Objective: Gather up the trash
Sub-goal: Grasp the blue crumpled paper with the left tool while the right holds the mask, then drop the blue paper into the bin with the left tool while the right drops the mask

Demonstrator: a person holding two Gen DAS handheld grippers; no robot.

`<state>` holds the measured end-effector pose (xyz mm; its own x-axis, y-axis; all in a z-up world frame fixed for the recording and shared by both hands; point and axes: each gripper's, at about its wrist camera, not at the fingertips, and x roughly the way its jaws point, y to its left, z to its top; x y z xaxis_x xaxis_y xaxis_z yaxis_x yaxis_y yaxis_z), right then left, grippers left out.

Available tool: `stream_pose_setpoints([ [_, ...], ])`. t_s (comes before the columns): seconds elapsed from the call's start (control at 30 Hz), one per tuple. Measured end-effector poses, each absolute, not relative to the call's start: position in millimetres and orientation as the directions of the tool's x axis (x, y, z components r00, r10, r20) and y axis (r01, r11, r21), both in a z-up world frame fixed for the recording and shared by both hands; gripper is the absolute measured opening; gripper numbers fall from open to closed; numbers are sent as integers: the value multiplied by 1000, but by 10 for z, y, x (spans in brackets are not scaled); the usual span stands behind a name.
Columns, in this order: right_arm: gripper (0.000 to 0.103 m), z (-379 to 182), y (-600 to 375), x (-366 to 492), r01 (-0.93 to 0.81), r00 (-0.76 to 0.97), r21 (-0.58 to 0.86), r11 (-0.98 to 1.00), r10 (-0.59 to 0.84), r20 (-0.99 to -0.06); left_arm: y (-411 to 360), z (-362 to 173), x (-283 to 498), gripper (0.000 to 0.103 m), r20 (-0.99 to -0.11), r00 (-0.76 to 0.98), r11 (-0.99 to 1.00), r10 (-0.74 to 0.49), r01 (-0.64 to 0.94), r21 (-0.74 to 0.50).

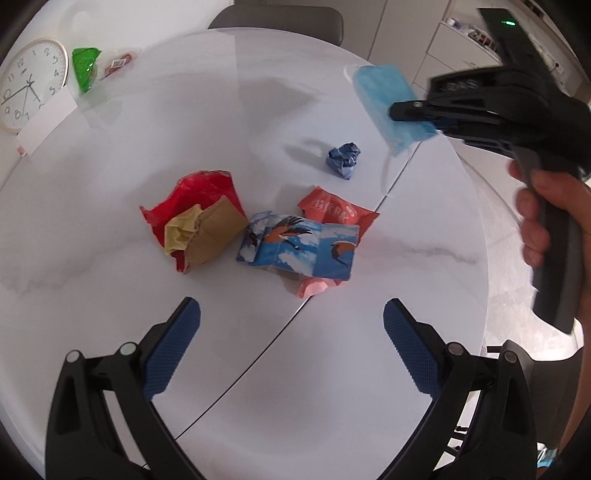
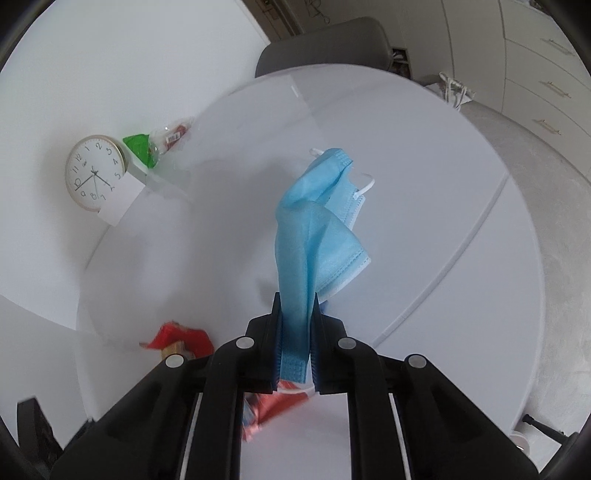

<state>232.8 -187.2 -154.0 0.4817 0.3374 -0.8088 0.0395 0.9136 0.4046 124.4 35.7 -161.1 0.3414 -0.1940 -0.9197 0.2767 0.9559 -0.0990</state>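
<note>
Pale room, white cabinets and a grey chair back (image 1: 275,16) behind a round white marble-look table (image 1: 221,110) with a thin seam running diagonally across it; the top is glossy and likely slick. At the far left edge a round white wall clock (image 1: 31,83) leans beside a white card (image 1: 46,123), with a green-and-clear plastic wrapper (image 1: 86,68) next to it. Trash clusters mid-table: a crumpled red bag with brown cardboard and yellow paper (image 1: 195,219), a flattened blue carton printed with birds (image 1: 301,245) lying on a red-orange wrapper (image 1: 332,208), and, apart from these, a small crumpled dark-blue foil ball (image 1: 343,157). The right gripper (image 2: 295,306) is clamped on a light-blue surgical mask (image 2: 314,236), which is lifted off the table and droops from the jaws, ear loops dangling. The left gripper (image 1: 291,314) hovers with jaws spread wide and empty, near the carton. Risks, as I judge them: the mask is pinched at one folded end only, so a quick swing could slip it free, and a loop could snag. Flat carton on slick top may skate away from closing fingers.
</note>
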Motion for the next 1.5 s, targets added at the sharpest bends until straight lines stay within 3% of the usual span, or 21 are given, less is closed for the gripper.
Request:
stream_pose_setpoints([
  [0.4,13,-1324,-2448,1251,129,499,343,930,238,-834,-224,-1663,1753,93,-902,360,926,-239,364,-100],
  [0.63,13,-1393,-2745,801,218,494,347,912,204,-845,-624,-1919,2416,80,-921,324,939,-216,328,-105],
  [1.0,13,-1445,-2940,534,270,494,369,890,201,-846,-874,-2284,2747,31,-954,270,953,-133,300,-48],
  [1.27,13,-1414,-2942,430,275,507,369,888,192,-840,-930,-2124,2595,30,-946,294,942,-137,335,-33],
  [1.5,13,-1352,-3027,29,329,514,344,880,139,-846,-1136,-1580,1832,30,-925,309,900,-220,430,-71],
])
